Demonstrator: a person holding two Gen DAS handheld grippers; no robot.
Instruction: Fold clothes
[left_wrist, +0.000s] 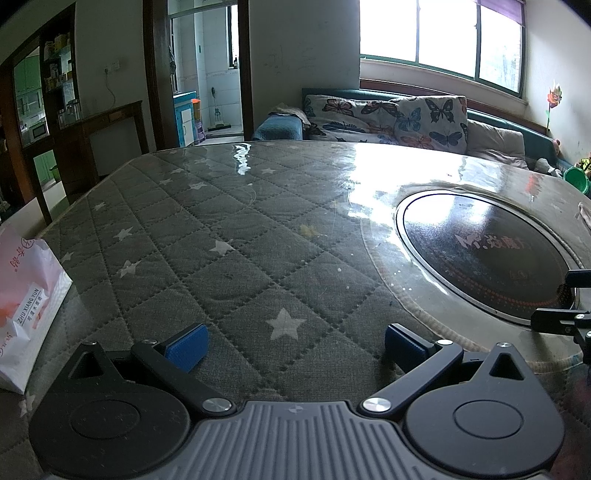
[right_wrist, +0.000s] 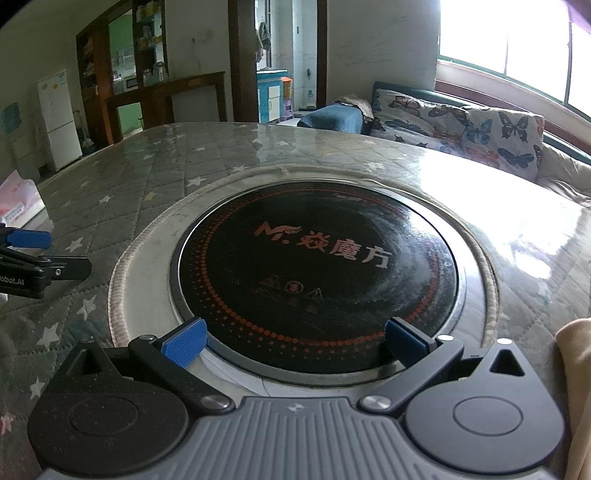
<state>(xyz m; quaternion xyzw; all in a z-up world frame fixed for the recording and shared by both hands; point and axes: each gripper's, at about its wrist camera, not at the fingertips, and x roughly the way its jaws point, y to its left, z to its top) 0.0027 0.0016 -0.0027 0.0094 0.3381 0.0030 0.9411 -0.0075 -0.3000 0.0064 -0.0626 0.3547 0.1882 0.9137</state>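
Both the left gripper (left_wrist: 293, 341) and right gripper (right_wrist: 293, 341) hang released, empty; only a beige cloth edge (right_wrist: 574, 369), possibly the garment, shows rightward, so swing there and pinch a hem squarely

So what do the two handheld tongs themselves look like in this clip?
They match. The left tongs and right tongs each have a ribbed grey body, two round black housings and black linkage arms with silver pivot screws. Their fingertips carry blue textured pads. White lettering ending "bot.AI" marks the left unit's side, seen from the right camera. No cables or sleeves are visible.
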